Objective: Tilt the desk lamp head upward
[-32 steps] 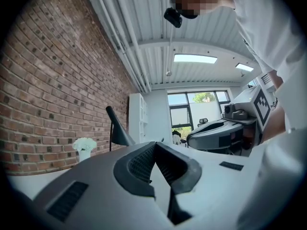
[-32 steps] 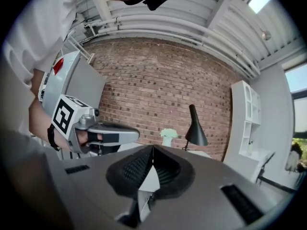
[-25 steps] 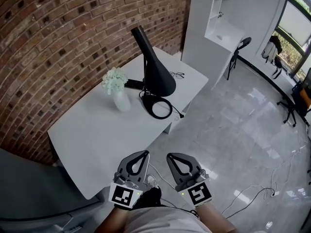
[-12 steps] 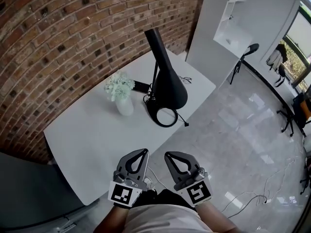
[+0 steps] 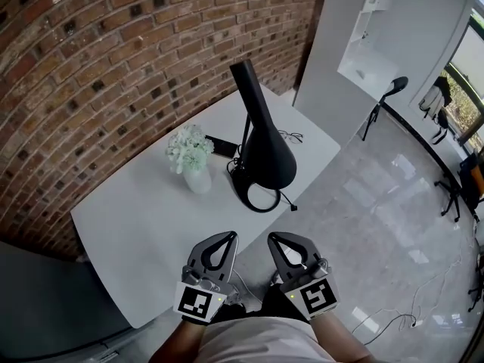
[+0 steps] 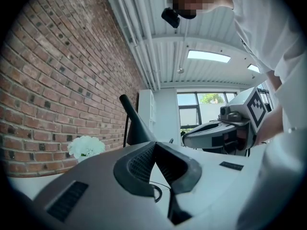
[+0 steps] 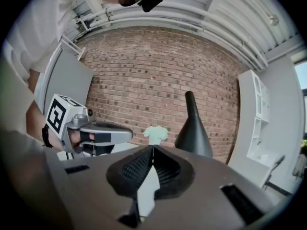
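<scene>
A black desk lamp [image 5: 261, 138] stands on the white table [image 5: 144, 225]. Its cone-shaped head points down over a ring base [image 5: 257, 193], the narrow end up. The lamp also shows in the left gripper view [image 6: 136, 123] and the right gripper view [image 7: 194, 128]. Both grippers hang side by side in front of the table's near edge, well short of the lamp. My left gripper [image 5: 228, 237] is shut with nothing in it. My right gripper [image 5: 274, 238] is shut and empty too.
A small vase of white flowers [image 5: 191, 157] stands left of the lamp. A dark flat object [image 5: 224, 147] and cables lie behind the lamp. A brick wall [image 5: 113, 59] runs behind the table. A white shelf unit [image 5: 378, 44] and chairs [image 5: 382, 100] stand to the right on the glossy floor.
The head view has shifted slightly, so the table and lamp sit a little closer and more central. Both grippers stay shut, side by side near the table's front edge.
</scene>
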`<state>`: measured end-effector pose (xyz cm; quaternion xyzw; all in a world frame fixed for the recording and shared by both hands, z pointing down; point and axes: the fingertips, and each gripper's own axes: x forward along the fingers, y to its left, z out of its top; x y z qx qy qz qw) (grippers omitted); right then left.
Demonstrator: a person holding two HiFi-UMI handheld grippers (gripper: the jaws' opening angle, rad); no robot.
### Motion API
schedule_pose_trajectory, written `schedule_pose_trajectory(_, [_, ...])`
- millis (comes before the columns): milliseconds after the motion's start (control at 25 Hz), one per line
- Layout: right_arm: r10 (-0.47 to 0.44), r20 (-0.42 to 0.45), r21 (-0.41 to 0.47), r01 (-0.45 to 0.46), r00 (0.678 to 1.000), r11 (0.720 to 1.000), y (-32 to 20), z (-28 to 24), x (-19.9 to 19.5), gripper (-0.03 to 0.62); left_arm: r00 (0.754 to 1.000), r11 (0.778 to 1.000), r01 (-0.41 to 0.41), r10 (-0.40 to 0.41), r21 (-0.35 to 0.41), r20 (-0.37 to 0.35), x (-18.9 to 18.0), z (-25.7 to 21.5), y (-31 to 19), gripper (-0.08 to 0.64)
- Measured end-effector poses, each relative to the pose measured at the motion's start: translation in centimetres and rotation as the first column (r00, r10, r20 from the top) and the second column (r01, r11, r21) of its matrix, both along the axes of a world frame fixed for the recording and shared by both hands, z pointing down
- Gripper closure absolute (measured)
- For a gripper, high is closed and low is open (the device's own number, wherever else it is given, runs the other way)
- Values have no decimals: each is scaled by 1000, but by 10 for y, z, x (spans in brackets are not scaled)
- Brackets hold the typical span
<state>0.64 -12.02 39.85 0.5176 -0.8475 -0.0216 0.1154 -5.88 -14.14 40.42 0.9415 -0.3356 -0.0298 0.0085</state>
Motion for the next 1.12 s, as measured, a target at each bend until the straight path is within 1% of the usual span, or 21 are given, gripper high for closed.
schedule_pose_trajectory(160, [-36,0,0,36,999,999,-22,5,14,577,998,999,51,-51,-15,23,8,4,-16,554])
schedule_pose_trajectory(240, [-55,5,18,55,998,998,-34,3,22,577,996,996,88,-87,-20,26,13,2,-28,554])
schedule_pose_trajectory(320, [-84,8,36,83,996,996,-43,1,32,577,993,993,116,-115,-13,34,22,-3,-37,554])
schedule_pose_trajectory(440, [-120,4,39,119,993,992,-54,6,49,577,986,988,156,-156,-6,51,33,-8,-47,554])
schedule_pose_trajectory(560, [-136,8,43,136,991,990,-62,16,60,576,977,979,203,-202,-7,76,35,-4,-53,554])
schedule_pose_trajectory(720, [-156,22,26,156,987,987,-72,39,70,577,961,964,264,-261,-23,93,32,11,-60,554])
schedule_pose_trajectory(840, [-167,37,39,166,985,985,-82,54,79,576,947,952,308,-306,-1,100,31,23,-65,554])
schedule_pose_trajectory(960, [-167,47,59,164,985,985,-94,66,87,577,940,945,326,-324,-6,106,38,36,-67,554])
schedule_pose_trajectory(1120, [-189,49,101,184,981,978,-109,74,86,577,935,939,342,-337,-26,111,44,52,-67,554])
